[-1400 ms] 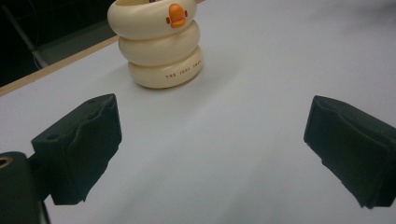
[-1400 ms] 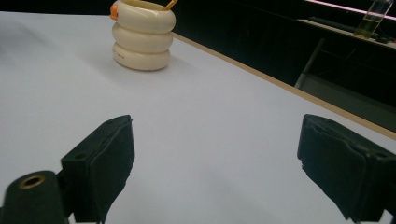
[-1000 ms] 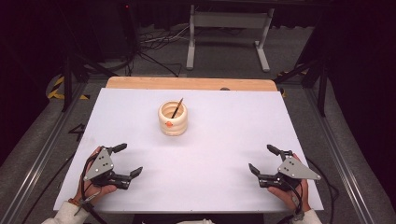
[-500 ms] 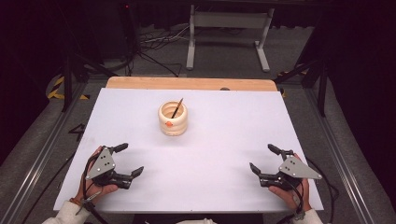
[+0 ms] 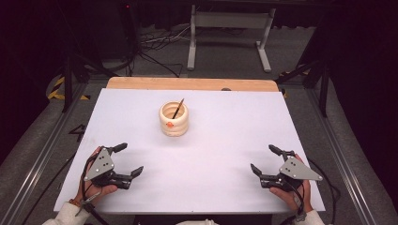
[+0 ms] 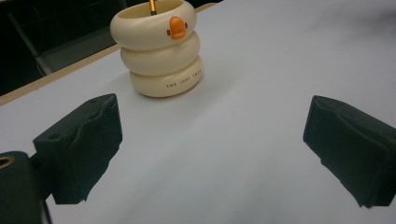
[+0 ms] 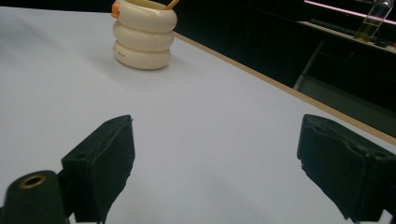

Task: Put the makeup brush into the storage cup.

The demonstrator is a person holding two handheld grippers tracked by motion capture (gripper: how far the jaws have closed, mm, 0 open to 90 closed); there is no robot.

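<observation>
At centre frame stands the cream ringed cup (image 5: 173, 119), stick (image 5: 178, 108) inside; left tongs (image 5: 130, 159) and right tongs (image 5: 265, 160) sit lower corners, both gaping apart, empty.

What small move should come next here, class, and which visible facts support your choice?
Probably the left gripper should advance toward the cream ringed holder. It sits slightly closer than the right gripper. Both are open and holding nothing at the near edge of the table, and the stick leaning in the holder is untouched.

Your cream, three-ringed ceramic holder (image 5: 173, 119) with an orange duck bill stands upright, well ahead of both tongs, a thin brown stick (image 5: 178, 108) leaning inside.
</observation>
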